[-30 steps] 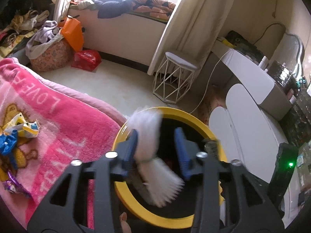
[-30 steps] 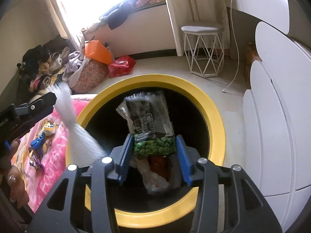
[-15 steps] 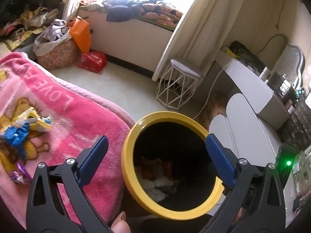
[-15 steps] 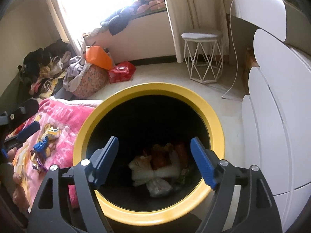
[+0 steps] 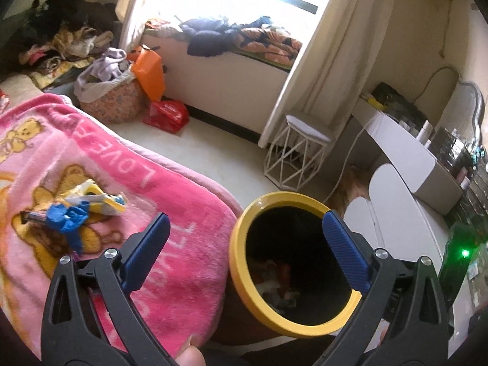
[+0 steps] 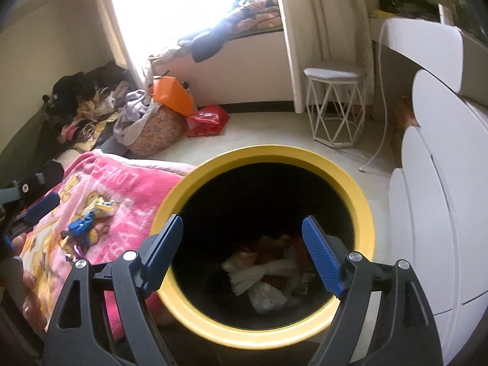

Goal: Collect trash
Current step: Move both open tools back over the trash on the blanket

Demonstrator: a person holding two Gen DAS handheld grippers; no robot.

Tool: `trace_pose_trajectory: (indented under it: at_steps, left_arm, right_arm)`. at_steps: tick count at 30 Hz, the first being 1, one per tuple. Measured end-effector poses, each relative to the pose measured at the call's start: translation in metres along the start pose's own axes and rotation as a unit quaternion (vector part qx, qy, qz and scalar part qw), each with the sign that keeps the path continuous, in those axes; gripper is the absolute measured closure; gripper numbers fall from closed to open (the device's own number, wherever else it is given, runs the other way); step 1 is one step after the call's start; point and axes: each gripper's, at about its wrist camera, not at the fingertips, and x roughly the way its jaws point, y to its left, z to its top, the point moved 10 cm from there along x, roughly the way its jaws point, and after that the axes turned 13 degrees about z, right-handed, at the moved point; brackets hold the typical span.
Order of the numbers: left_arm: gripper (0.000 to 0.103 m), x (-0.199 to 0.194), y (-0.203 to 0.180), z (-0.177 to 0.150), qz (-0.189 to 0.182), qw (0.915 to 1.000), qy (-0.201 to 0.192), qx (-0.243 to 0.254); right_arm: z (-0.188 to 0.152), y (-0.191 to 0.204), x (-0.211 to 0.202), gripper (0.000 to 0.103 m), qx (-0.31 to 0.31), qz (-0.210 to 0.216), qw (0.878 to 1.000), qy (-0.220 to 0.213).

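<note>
Where wrappers (image 5: 76, 210) lie, pink blanket (image 5: 170, 201).

**Surfaces and materials**

Your bin's yellow rim (image 6: 360, 210) reads as smooth, glossy plastic; its inside is matt black. The pink blanket (image 5: 170, 213) at left is fuzzy fleece cloth. Wrappers (image 5: 100, 199) on it look like crinkled, shiny film. Your gripper pads (image 6: 320, 257) show ribbed blue rubber on matt black plastic arms.

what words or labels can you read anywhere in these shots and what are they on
"LOVE": woven into the pink blanket, reading upside down from the left wrist view.
More letters nearer the bin: broken up, not readable.
Print on the wrappers on the blanket: too small and crumpled.
</note>
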Motion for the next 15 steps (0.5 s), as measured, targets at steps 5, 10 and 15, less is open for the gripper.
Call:
trace_pose_trajectory:
  at_steps: [5, 10, 15]
  left_arm:
    - [0.011, -0.010, 0.018, 0.006, 0.013, 0.9997, -0.015, -0.011]
    - [0.011, -0.017, 0.038, 0.011, 0.025, 0.9990, -0.024, -0.028]
    - [0.011, -0.022, 0.059, 0.013, 0.038, 0.9978, -0.031, -0.045]
  right_arm:
    - [0.001, 0.029, 0.003, 0.025, -0.028, 0.023, 0.999, -0.002]
    - [-0.001, 0.061, 0.005, 0.023, -0.063, 0.049, 0.997, -0.004]
    - [-0.002, 0.090, 0.008, 0.022, -0.096, 0.070, 0.993, -0.003]
